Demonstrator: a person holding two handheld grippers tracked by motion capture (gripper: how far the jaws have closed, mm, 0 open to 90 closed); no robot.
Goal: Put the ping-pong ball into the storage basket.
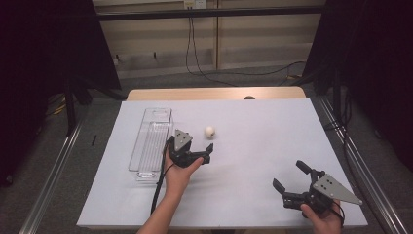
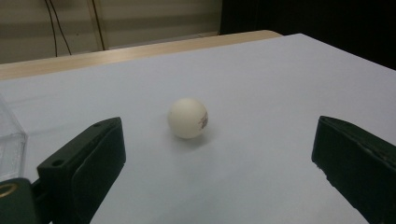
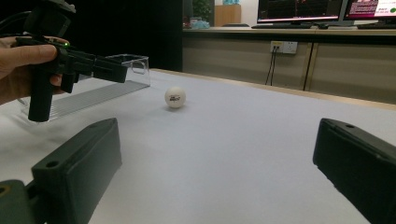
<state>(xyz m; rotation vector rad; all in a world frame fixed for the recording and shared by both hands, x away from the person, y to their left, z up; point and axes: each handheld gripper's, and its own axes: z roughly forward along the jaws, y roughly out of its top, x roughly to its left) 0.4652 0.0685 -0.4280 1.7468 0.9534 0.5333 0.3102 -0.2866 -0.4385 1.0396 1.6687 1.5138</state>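
Sitting dead ahead of the left gripper (image 1: 201,155), that ball (image 1: 210,131), just past the jaws and lined up with the gap, out on the white sheet (image 1: 253,146) beside the clear bin (image 1: 146,146). Hanging wide open and holding nothing, both grippers. Idling well off at the near edge, the right gripper (image 1: 290,178), so looking like a left-hand grab.
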